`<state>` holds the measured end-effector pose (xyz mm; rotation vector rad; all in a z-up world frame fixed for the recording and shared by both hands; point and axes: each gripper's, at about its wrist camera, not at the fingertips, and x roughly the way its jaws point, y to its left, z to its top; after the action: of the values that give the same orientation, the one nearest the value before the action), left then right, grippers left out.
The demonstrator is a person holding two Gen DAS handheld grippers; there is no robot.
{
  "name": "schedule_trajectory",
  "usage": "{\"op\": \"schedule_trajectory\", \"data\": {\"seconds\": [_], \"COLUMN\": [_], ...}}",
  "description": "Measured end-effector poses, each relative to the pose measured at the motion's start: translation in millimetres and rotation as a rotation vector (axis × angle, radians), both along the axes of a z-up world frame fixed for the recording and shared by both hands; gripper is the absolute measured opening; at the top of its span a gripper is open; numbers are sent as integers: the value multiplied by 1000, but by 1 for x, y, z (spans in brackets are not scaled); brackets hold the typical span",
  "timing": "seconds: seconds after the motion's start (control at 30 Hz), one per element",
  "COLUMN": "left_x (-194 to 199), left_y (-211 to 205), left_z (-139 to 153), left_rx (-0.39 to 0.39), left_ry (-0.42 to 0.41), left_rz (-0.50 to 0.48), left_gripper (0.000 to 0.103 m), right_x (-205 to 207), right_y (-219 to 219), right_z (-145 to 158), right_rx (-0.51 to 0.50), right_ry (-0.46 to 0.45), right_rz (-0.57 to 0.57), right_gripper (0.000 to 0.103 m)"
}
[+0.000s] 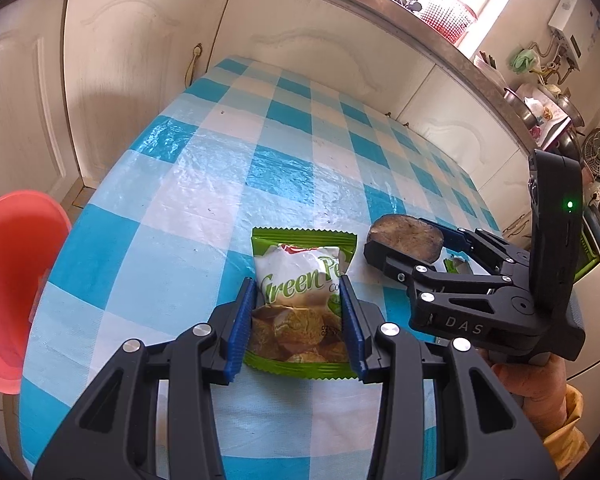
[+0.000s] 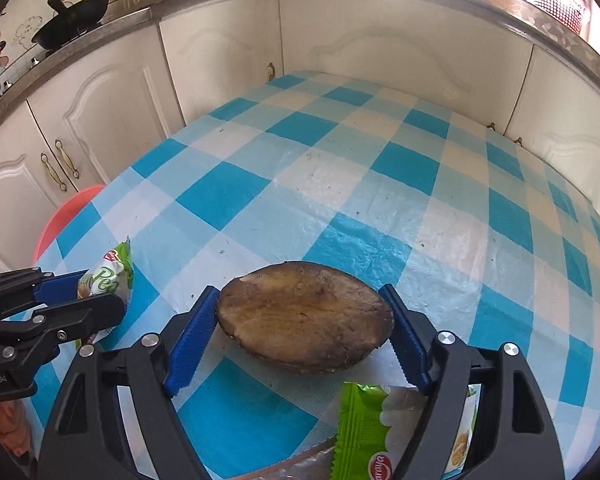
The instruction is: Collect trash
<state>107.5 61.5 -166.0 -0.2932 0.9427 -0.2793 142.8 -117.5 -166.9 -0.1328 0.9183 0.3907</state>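
Left wrist view: the left gripper [image 1: 298, 314] is pinching a green snack packet [image 1: 300, 292]; both blue pads touch the packet's sides, and the packet seems to be raised a little over the checkered table [image 1: 204, 184].
Packet handling: it looks light, thin and crinkly, probably slippery foil, so I judge a hold across the middle of its width is safer than a hold on the sealed edge.
Right gripper [image 1: 404, 246] in this view: it holds a dark round slice of something brown [image 1: 406, 236], above the table and just right of the packet.
Red basin [image 1: 16, 280]: it stands beside the left edge of the table, lower than the top; I guess it could receive the trash.

Right wrist view: the right gripper [image 2: 302, 330] is closed on the brown slice [image 2: 304, 316], one pad on each side of its rim.
Slice handling: it looks stiff and dry, with a cracked surface; perhaps it is brittle, so a moderate squeeze on the rim is better. What it is, I cannot tell.
Second packet [image 2: 384, 432]: another green wrapper lies under this gripper, near the lower edge, not held.
Left gripper [image 2: 80, 300] here: seen at the left with its packet [image 2: 108, 276].
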Motion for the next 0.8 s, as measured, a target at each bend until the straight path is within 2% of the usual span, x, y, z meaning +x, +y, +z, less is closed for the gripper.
{"op": "schedule_trajectory", "data": {"seconds": [0.37,0.8], "left_x": [-5,-18], "left_y": [24,84], "left_z": [1,16], "left_rx": [-38,-7], "left_ry": [-16,-69], "left_rz": [32,165], "left_gripper": [42,42], "right_x": [-4,-16], "right_y": [1,45], "right_z": [12,41], "right_rx": [19,45], "right_ry": [-48,-92], "right_rz": [-51,4], "right_gripper": [79,79]}}
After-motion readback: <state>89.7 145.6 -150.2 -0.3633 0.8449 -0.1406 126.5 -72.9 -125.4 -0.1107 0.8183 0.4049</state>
